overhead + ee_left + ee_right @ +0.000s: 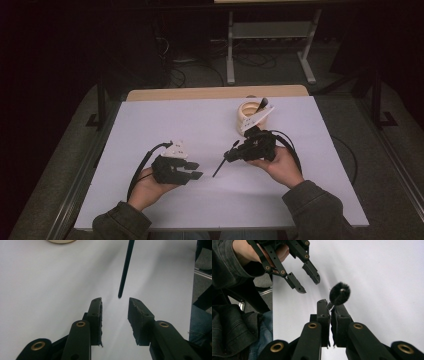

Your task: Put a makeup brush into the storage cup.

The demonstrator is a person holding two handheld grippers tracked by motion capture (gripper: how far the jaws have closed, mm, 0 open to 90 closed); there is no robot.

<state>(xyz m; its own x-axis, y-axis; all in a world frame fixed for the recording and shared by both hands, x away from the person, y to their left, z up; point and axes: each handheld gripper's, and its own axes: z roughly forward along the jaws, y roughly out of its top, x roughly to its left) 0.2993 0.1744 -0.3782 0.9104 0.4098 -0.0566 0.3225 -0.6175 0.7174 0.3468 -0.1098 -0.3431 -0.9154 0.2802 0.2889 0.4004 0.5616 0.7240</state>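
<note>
Right gripper (234,153) pinches a black brush (339,296) near its fuzzy head, stem slanting down toward the left gripper (114,305), whose jaws are spread and empty just short of the stem tip; best keep the brush steady and level.

- Wearing dark grey-green sleeves (320,210) with stitched cuffs.
- Showing black jaws with brass-ringed pivots on each hand-held gripper (114,312).
- Trailing black cables (141,165).
</note>
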